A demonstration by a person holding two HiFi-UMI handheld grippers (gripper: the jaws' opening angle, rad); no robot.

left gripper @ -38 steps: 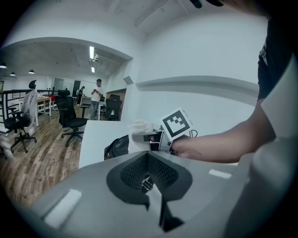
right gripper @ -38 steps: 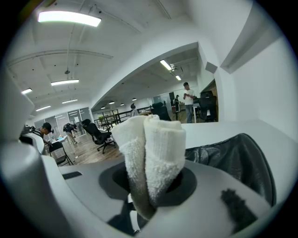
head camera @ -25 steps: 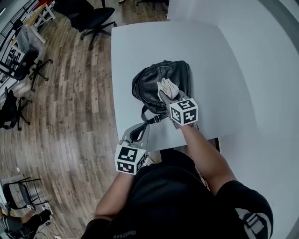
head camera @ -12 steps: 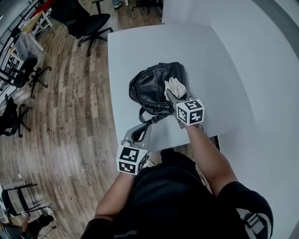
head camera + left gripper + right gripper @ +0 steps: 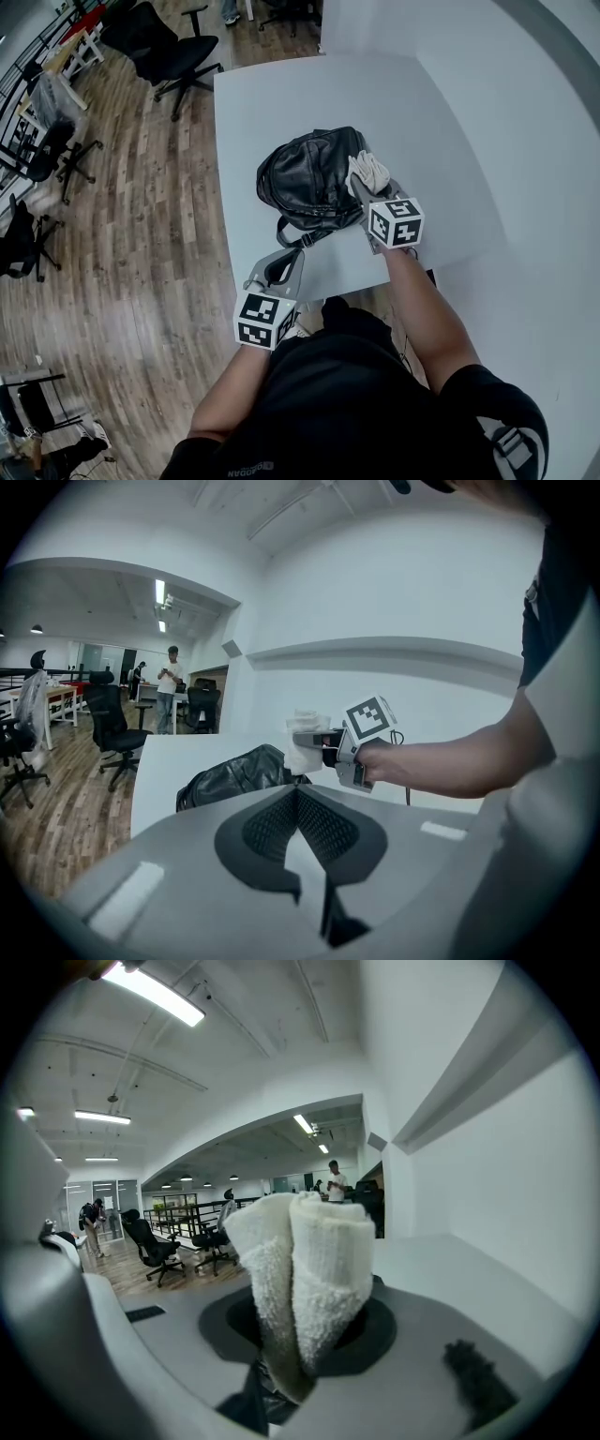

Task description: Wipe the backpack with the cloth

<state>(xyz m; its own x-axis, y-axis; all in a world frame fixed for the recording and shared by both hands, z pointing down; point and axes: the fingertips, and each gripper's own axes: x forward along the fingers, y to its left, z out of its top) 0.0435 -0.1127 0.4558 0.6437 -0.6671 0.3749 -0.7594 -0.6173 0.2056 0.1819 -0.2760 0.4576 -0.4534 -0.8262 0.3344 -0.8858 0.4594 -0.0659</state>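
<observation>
A black leather backpack [image 5: 309, 176] lies on the white table [image 5: 281, 94], and it also shows low in the left gripper view [image 5: 234, 774]. My right gripper [image 5: 362, 187] is shut on a folded white cloth [image 5: 368, 171] at the backpack's right edge. In the right gripper view the cloth [image 5: 302, 1269] stands up between the jaws, with a dark bit of backpack [image 5: 246, 1399] below it. My left gripper [image 5: 281, 259] is shut on nothing by the table's front edge, just short of the backpack's strap [image 5: 307, 234]. The left gripper view [image 5: 296, 790] looks at the right gripper [image 5: 307, 739] and the cloth [image 5: 304, 754].
A white wall [image 5: 525, 141] runs close along the table's right side. Wooden floor [image 5: 141, 244] lies to the left, with black office chairs [image 5: 169, 47] at the far left. People stand far back in the room [image 5: 169, 682].
My right gripper has carried the cloth rightward across the backpack's top to its right edge. The left gripper has stayed by the front edge.
</observation>
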